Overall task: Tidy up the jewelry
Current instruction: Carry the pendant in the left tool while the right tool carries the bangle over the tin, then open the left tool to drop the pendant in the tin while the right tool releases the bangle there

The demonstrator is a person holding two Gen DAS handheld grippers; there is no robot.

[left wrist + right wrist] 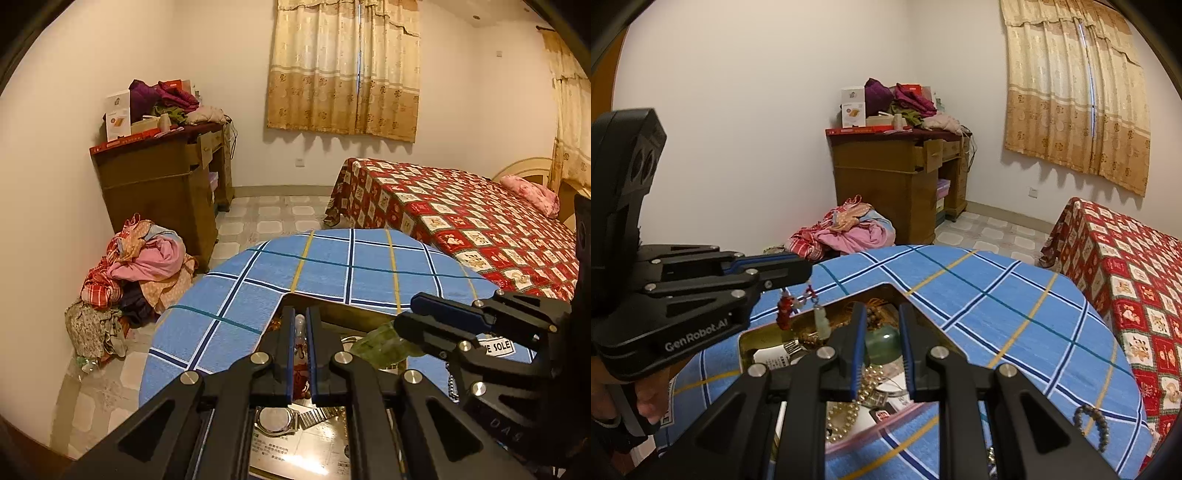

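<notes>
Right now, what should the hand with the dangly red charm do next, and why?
Probably lower the left gripper a little further toward the gold tin. Its jaws are shut on the red charm, which hangs with a pale pendant just above the tin's open top, not yet resting among the jewelry inside.

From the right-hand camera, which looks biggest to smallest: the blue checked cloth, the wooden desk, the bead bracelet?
1. blue checked cloth, widest by far.
2. wooden desk, though it stands much farther off, so its true size is unsure.
3. bead bracelet, lying on the cloth.
</notes>
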